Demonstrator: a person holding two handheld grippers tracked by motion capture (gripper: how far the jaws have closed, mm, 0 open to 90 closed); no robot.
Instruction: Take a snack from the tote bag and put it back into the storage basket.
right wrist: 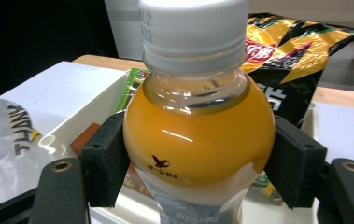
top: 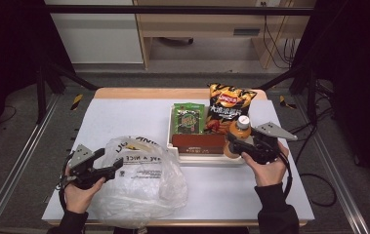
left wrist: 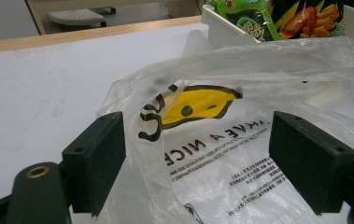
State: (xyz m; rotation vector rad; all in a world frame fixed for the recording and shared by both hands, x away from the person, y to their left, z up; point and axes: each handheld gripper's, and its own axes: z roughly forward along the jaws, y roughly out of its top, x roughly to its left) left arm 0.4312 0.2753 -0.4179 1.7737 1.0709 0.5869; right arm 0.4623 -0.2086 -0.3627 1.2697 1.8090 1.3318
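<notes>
A bottle of orange juice (top: pixel 240 131) with a white cap stands upright at the right front corner of the white tray (top: pixel 207 160). My right gripper (top: pixel 236 144) is shut on it, its jaws pressing both sides of the round shoulder of the bottle (right wrist: pixel 198 135). A clear plastic bag (top: pixel 141 185) with a yellow face and black print lies crumpled at the front left. My left gripper (top: pixel 109 168) stands open at the bag's left edge. In the left gripper view the bag's film (left wrist: pixel 240 154) lies between the wide-apart jaws of my left gripper (left wrist: pixel 193 154).
In the tray are a green snack pack (top: pixel 188 118), a brown box (top: pixel 198 142) and a black and orange chips bag (top: pixel 227 105) leaning over the back rim. The white mat (top: pixel 124 114) has bare room at the back left and front right.
</notes>
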